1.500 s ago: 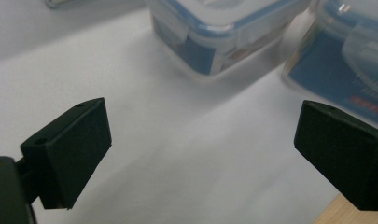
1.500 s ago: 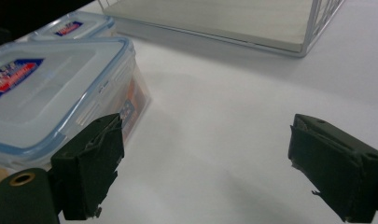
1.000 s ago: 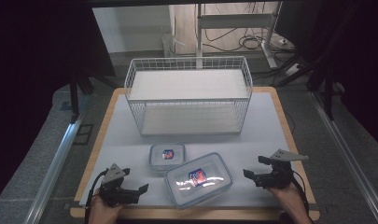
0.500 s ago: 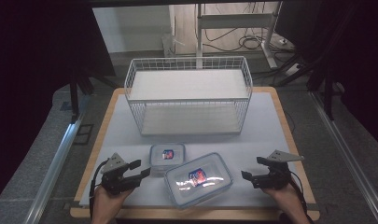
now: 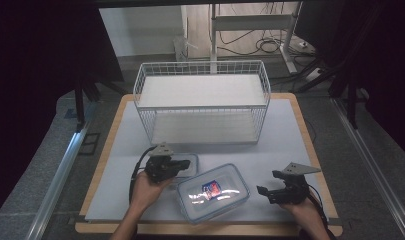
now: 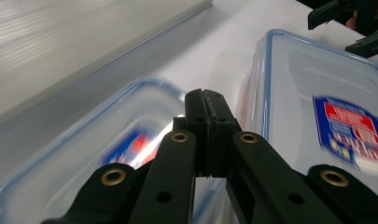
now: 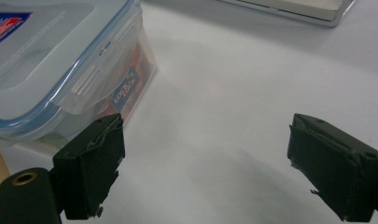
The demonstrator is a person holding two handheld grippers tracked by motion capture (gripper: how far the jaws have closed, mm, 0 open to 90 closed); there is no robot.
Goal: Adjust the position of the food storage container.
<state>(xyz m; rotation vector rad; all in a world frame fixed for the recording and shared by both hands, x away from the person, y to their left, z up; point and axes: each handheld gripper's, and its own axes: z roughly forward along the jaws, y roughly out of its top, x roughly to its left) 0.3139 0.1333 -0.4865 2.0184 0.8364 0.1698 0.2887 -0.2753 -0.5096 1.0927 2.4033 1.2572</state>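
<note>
Since the earlier frames our left gripper [image 5: 182, 164] has travelled from the bench's near left corner inward and away from us, and its jaws have just been closing; they now meet pad to pad with nothing between them, poised over the small container [image 6: 107, 154]. Our right gripper [image 5: 264, 191] has kept its place near the bench's near right corner, jaws spread wide and empty, one pad just beside the latch end of the large container [image 5: 213, 192].

Nearest us, that large container lies by the near edge, about midway along it, lid on. Just behind it to the left sits the small container, also lidded, close beside the large one. Farther back, the white wire basket [image 5: 202, 102] stands along the far edge.

We judge the step in hand to be the approach to the small container. With the jaws shut, the next move likely calls for either pressing on its lid or reopening to span its rim before lifting.
</note>
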